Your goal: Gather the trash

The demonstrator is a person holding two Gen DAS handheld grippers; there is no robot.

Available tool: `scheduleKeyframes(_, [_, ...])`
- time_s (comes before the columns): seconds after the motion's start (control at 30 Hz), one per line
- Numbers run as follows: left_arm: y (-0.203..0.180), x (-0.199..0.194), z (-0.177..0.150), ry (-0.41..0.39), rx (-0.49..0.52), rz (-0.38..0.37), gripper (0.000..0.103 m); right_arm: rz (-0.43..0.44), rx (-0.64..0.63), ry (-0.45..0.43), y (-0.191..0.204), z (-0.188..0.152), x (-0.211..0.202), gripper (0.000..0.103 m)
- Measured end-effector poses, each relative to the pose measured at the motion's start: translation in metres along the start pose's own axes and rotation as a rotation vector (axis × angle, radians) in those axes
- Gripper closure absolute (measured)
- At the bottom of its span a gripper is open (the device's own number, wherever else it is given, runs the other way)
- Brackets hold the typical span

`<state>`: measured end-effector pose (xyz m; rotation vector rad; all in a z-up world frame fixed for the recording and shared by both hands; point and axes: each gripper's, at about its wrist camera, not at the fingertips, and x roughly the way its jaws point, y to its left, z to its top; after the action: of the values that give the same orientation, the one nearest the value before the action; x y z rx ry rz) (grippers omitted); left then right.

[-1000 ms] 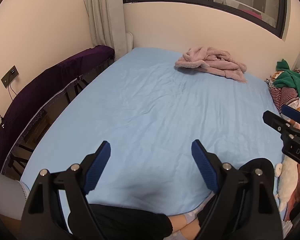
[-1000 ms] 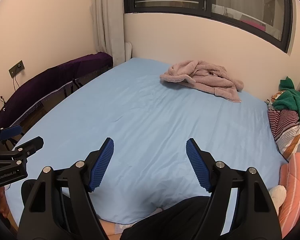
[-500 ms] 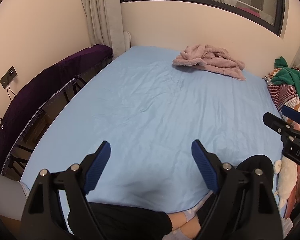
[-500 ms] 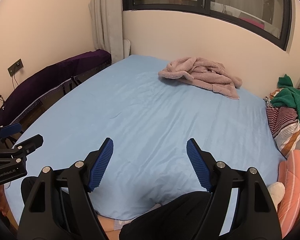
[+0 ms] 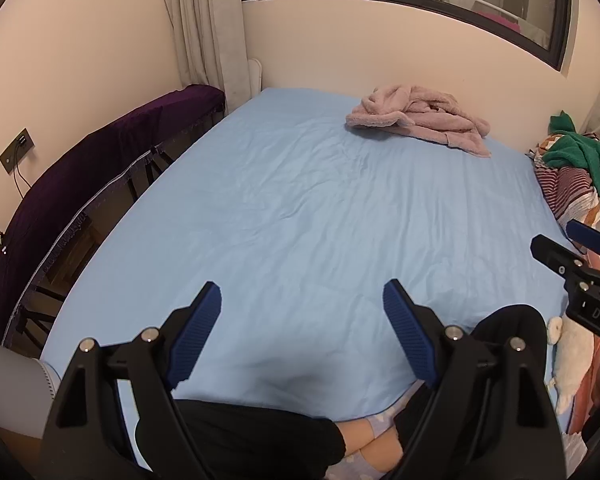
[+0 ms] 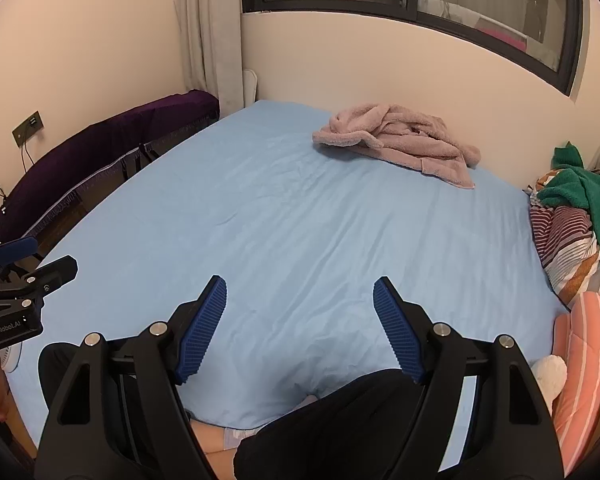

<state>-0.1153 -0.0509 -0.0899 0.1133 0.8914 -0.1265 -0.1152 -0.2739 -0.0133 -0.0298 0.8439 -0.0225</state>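
Observation:
No trash shows in either view. My left gripper (image 5: 302,298) hangs open over the near edge of a bed with a light blue sheet (image 5: 320,208), nothing between its blue pads. My right gripper (image 6: 300,292) is also open and empty above the same near edge. Each gripper shows in the other's view: the right gripper (image 5: 572,248) at the right edge, the left gripper (image 6: 32,256) at the left edge. A crumpled pink towel (image 5: 420,124) lies at the far side of the bed by the wall.
A person's legs in black trousers (image 5: 240,436) rest below the grippers. A purple covered bench (image 5: 88,164) runs along the left wall. Striped bedding (image 6: 564,236), a green cloth (image 6: 588,196), an orange striped pillow (image 6: 584,356) and a white plush toy (image 5: 572,352) crowd the right side.
Both views have tipped slightly downward, so the bed and towel sit a little higher in frame. Both grippers stay open and empty.

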Motion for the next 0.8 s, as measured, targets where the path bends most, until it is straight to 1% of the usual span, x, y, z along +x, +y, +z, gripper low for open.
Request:
scheduleKeyframes(0.53, [0.003,-0.002,-0.005,-0.007,-0.004,-0.007,0.02,0.006,-0.007,-0.02,0.006,-0.006,-0.015,0.03])
scheduleKeyframes(0.7, [0.004,-0.004,-0.004,-0.016,-0.007,-0.032,0.02,0.009,-0.005,-0.027,0.009,-0.007,-0.019,0.03])
scheduleKeyframes(0.77, [0.004,-0.004,-0.004,-0.015,-0.014,-0.037,0.015,0.009,-0.002,-0.029,0.008,-0.007,-0.02,0.03])
scheduleKeyframes(0.8, [0.005,-0.004,-0.004,-0.017,-0.018,-0.042,0.015,0.01,0.0,-0.031,0.008,-0.007,-0.02,0.03])
